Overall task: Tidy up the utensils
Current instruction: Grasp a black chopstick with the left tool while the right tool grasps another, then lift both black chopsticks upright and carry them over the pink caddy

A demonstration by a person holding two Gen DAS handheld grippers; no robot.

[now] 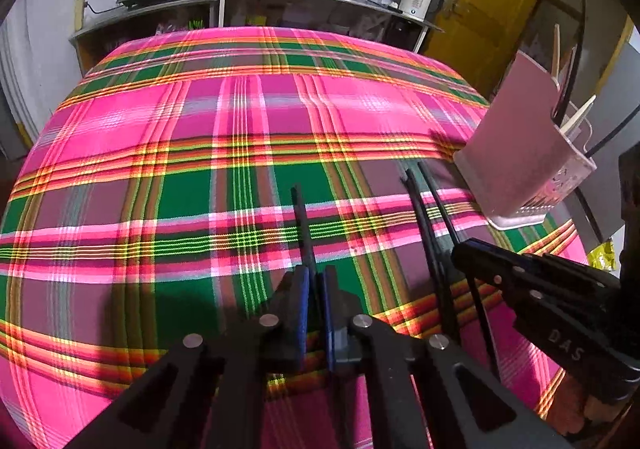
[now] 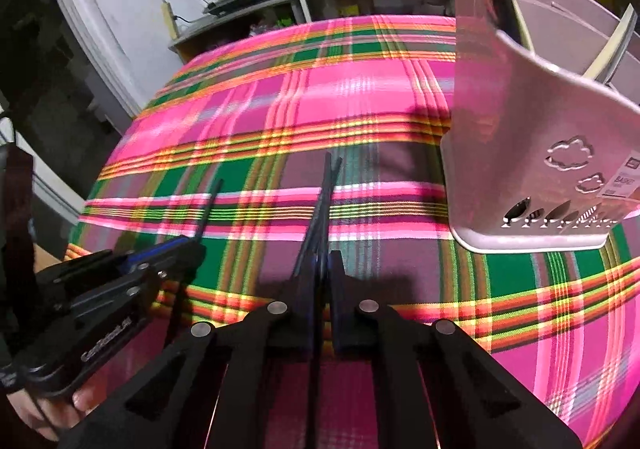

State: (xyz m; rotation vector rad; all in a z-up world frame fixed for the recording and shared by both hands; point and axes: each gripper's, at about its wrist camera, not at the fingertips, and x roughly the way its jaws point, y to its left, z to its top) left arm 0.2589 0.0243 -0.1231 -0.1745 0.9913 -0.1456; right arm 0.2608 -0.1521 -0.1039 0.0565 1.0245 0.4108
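left gripper: clamped on single black chopstick, over desk
right gripper: clamped on chopstick pair
pink holder: upright, desk's right side, utensils inside

Your two wrist views sit low over the counter's near edge, facing its far edge; both share the plaid cloth and pink holder.
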